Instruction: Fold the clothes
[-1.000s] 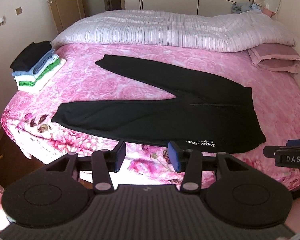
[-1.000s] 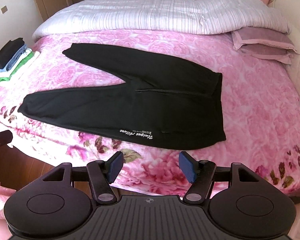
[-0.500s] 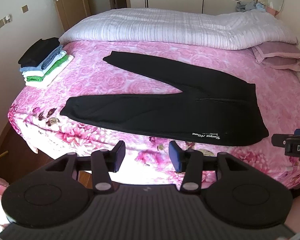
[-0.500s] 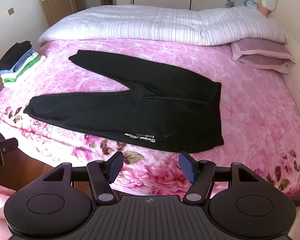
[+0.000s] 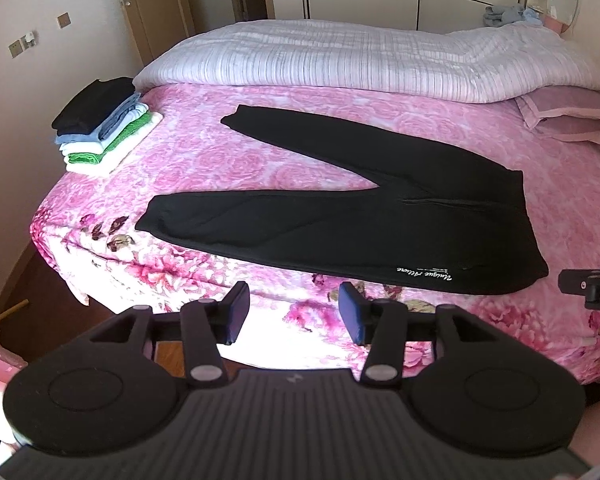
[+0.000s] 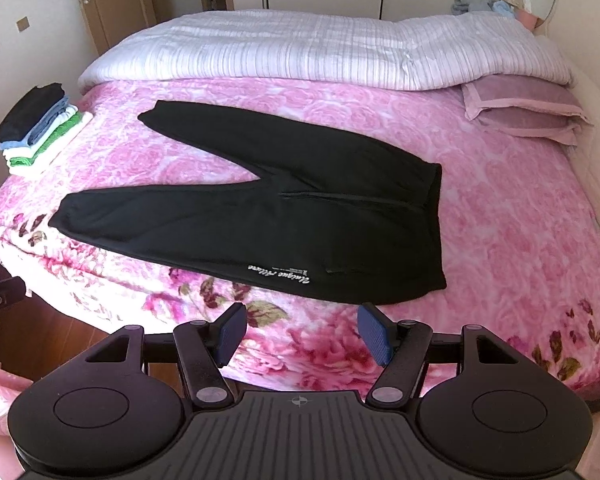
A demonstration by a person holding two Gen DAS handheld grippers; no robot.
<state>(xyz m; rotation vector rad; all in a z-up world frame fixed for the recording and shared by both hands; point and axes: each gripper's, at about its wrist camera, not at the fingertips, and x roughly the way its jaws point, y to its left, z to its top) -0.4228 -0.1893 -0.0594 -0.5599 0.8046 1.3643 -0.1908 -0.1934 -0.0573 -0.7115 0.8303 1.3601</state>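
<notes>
Black trousers (image 5: 380,232) (image 6: 300,220) lie flat on the pink floral bed (image 5: 220,160), legs spread in a V toward the left and waistband to the right. White lettering runs along the near edge by the waist. My left gripper (image 5: 294,316) hangs open above the bed's near edge, short of the near leg, with nothing between its blue pads. Below the lettered edge my right gripper (image 6: 302,334) is open and empty too, apart from the cloth. Its tip also shows at the right rim of the left wrist view as the right gripper (image 5: 592,288).
A stack of folded clothes (image 5: 100,128) (image 6: 40,128) sits on the bed's far left corner. A striped quilt (image 5: 360,56) is bunched along the far side, with a pink pillow (image 5: 568,116) at the right. Wooden floor (image 5: 40,288) lies below the left edge.
In the left wrist view the bed and trousers have slid a little to the right. The right wrist view has tilted up slightly. Both grippers stay open and empty.
</notes>
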